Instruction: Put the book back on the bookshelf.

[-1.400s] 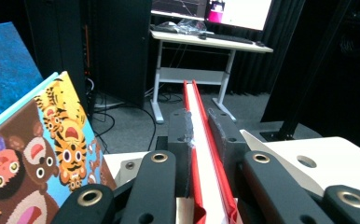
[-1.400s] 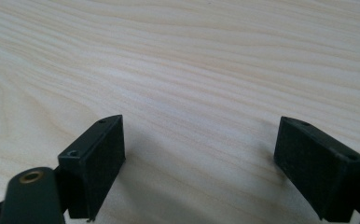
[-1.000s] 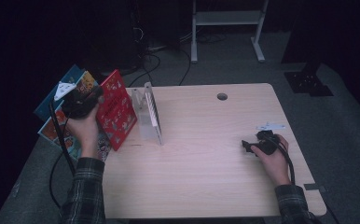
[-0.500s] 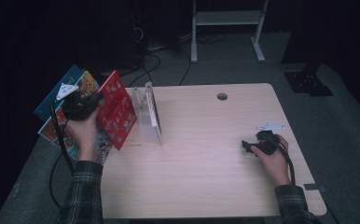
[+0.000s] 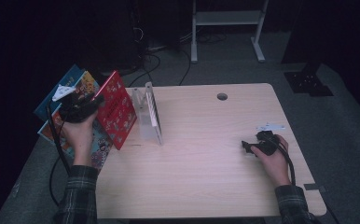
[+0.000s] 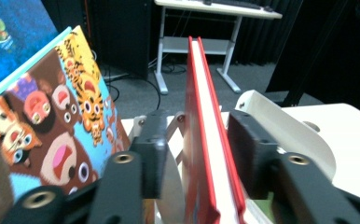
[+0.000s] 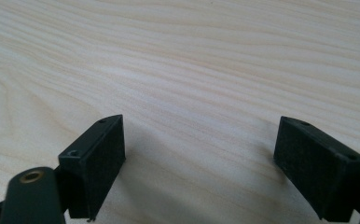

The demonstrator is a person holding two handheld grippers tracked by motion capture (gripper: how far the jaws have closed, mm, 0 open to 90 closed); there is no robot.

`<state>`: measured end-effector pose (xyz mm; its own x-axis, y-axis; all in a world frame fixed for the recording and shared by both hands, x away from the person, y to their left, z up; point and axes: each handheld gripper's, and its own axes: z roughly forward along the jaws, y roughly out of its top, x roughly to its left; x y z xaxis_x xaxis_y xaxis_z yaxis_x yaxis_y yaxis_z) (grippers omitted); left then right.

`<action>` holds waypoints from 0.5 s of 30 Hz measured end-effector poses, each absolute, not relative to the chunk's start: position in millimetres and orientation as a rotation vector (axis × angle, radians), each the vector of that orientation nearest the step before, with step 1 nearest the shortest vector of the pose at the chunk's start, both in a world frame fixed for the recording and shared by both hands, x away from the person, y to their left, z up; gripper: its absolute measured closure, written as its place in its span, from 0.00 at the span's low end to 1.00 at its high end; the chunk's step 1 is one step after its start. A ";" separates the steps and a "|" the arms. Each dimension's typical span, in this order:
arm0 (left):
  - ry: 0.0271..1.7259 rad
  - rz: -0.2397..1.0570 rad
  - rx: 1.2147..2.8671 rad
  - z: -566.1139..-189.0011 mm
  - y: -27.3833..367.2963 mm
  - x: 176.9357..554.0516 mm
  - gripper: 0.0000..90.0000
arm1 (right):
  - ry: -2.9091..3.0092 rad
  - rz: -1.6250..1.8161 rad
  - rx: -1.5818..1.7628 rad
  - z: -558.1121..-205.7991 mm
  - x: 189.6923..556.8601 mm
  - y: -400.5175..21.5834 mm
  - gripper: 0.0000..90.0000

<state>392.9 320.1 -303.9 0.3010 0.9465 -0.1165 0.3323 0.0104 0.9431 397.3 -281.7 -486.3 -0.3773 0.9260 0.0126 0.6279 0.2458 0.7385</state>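
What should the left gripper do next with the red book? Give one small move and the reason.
Probably draw the left gripper back off the red book. Its jaws have just been opening, gaps show beside both pads, and the book leans against the clear stand.

A pale wooden table point(image 5: 201, 172) is seen bearing a clear upright rack point(image 5: 149, 116), with picture books point(image 5: 117, 112) propped alongside.

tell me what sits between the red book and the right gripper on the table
In the high view, a clear upright rack stands right beside the red book; from there to the right gripper the table is bare wood.
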 end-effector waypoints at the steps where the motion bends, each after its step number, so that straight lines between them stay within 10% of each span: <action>1: 1.222 0.746 1.530 -304.4 320.6 391.2 0.59 | 2.096 0.935 1.417 -486.3 397.3 -281.8 0.17; 15: 1.210 0.738 1.585 -305.6 317.7 364.7 0.31 | 2.094 0.934 1.419 -486.3 396.9 -281.4 0.17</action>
<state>364.7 317.7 -305.6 0.3215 0.9428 -0.0881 0.3529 -0.0330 0.9351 396.9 -281.4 -486.3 -0.3756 0.9267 0.0128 0.6285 0.2445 0.7384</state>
